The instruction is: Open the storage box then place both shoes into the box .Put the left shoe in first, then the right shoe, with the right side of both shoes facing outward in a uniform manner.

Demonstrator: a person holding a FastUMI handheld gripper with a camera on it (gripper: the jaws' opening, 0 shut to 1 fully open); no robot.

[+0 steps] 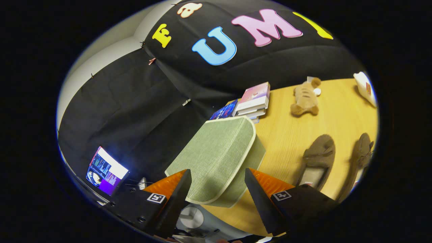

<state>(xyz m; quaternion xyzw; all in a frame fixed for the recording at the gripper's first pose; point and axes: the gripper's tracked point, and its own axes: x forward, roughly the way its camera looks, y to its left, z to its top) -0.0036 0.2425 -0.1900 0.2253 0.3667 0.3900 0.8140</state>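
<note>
A green fabric storage box [219, 158] with pale piping stands on the wooden table [290, 135], its lid down, just ahead of my fingers. My gripper [217, 189] is open, and the box's near corner reaches into the gap between the fingertips without either one pressing on it. Two brown suede shoes lie on the table to the right of the box: one shoe [319, 158] is nearer the box with its pale insole showing, the other shoe [361, 158] lies farther right, seen side-on.
A stack of books [251, 101] sits beyond the box at the table's back edge. A brown plush toy [305, 98] lies behind the shoes, with a white object [366, 87] farther right. A lit screen [104, 170] glows off the table beside the left finger.
</note>
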